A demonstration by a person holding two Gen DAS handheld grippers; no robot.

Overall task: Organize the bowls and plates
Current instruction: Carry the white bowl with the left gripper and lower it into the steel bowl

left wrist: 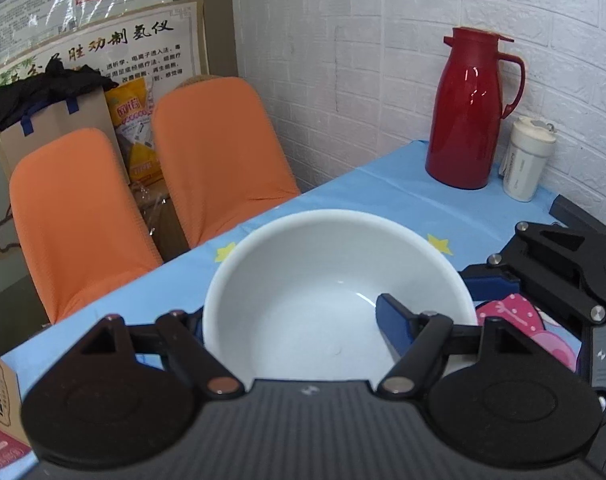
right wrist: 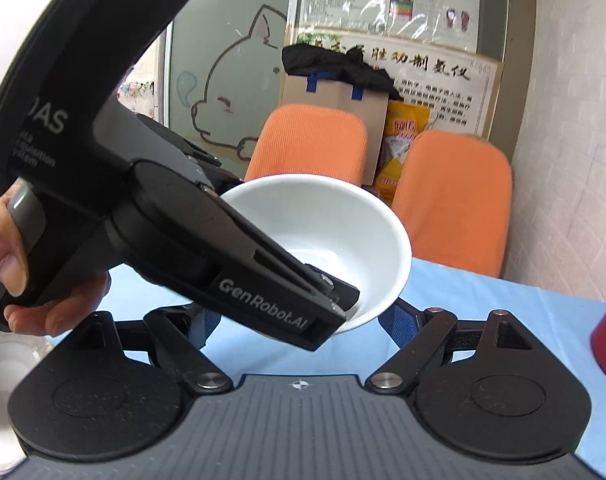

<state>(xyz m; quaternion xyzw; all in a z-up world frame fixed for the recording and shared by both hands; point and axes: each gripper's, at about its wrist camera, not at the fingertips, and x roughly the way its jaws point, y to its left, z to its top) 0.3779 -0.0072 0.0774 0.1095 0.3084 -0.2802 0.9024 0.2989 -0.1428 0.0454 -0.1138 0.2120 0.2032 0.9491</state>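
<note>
We see the white bowl (left wrist: 339,292) lifted above the blue star-patterned surface (left wrist: 383,196), its rim pinched by the left hand-held gripper (left wrist: 303,320): one blue finger (left wrist: 395,320) lies inside the bowl and the other sits outside the wall. In the right wrist view, the right hand-held gripper (right wrist: 299,320) stands open just near the bowl's underside, gripping nothing. Far right stand a red thermos (left wrist: 471,116) and a white cup (left wrist: 527,160); two orange chairs (left wrist: 219,152) lie beyond the far edge.
</note>
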